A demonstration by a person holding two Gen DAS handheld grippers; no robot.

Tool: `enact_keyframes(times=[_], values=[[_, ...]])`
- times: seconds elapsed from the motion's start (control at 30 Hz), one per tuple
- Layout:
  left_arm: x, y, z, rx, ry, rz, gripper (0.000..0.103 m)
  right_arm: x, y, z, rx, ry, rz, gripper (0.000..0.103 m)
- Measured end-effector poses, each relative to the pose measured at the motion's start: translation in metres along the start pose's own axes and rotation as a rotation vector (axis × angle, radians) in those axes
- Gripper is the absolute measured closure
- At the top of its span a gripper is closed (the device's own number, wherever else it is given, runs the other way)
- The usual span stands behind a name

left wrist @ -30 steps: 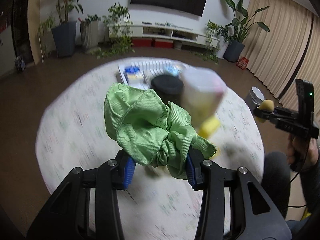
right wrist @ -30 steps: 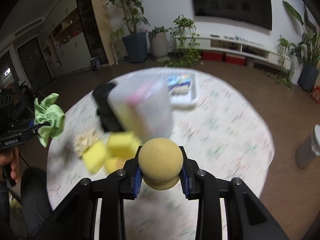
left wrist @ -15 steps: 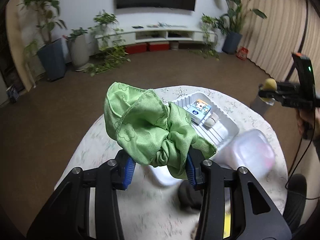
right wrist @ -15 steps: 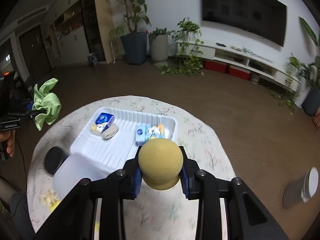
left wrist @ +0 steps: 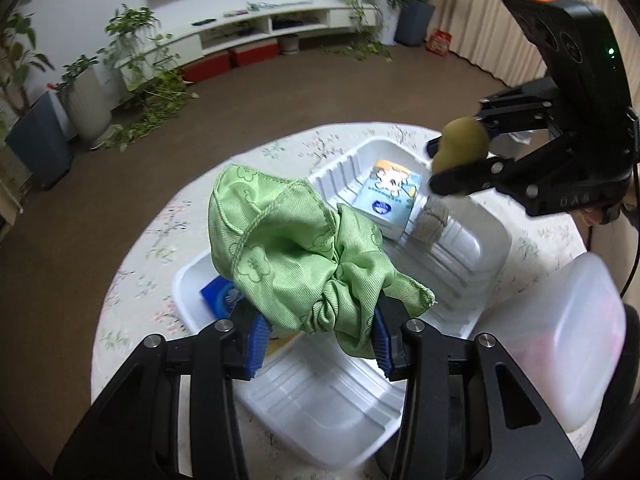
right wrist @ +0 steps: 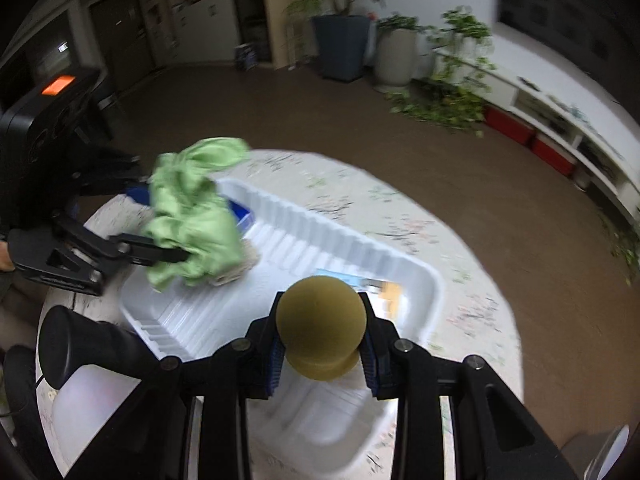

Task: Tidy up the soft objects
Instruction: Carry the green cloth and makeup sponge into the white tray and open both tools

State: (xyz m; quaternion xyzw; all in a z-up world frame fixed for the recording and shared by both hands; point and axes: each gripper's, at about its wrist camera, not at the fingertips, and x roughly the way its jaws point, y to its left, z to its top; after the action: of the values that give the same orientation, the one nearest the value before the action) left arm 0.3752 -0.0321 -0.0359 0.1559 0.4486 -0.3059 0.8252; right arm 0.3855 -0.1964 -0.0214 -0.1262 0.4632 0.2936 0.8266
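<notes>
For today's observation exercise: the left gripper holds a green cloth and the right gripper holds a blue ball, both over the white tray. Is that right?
Not quite. The ball in the right gripper is olive-yellow, not blue, as the right wrist view shows. The left gripper does hold the green cloth, both over the white tray.

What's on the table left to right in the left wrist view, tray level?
Blue packet → green cloth in the left claw → light-blue tissue pack → beige roll → translucent container.
</notes>
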Motion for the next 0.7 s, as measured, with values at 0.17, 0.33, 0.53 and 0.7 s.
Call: enact_keyframes(times=[0.17,0.33,0.53,0.7], values=[[0.022,-0.008,-0.001,0.047,0.05,-0.025,0.063,0.026,0.008,-0.002,-0.061,0.073,0.053,0.068],[0.036,-0.012,-0.005,0.069,0.072,-0.017,0.06,0.042,0.01,-0.008,-0.088,0.119,0.091,0.068],[0.038,-0.009,-0.01,0.06,0.062,-0.018,0.053,0.05,0.014,-0.013,-0.121,0.133,0.131,0.065],[0.039,-0.009,-0.016,0.06,0.057,-0.002,0.041,0.05,0.019,-0.014,-0.141,0.123,0.125,0.057]])
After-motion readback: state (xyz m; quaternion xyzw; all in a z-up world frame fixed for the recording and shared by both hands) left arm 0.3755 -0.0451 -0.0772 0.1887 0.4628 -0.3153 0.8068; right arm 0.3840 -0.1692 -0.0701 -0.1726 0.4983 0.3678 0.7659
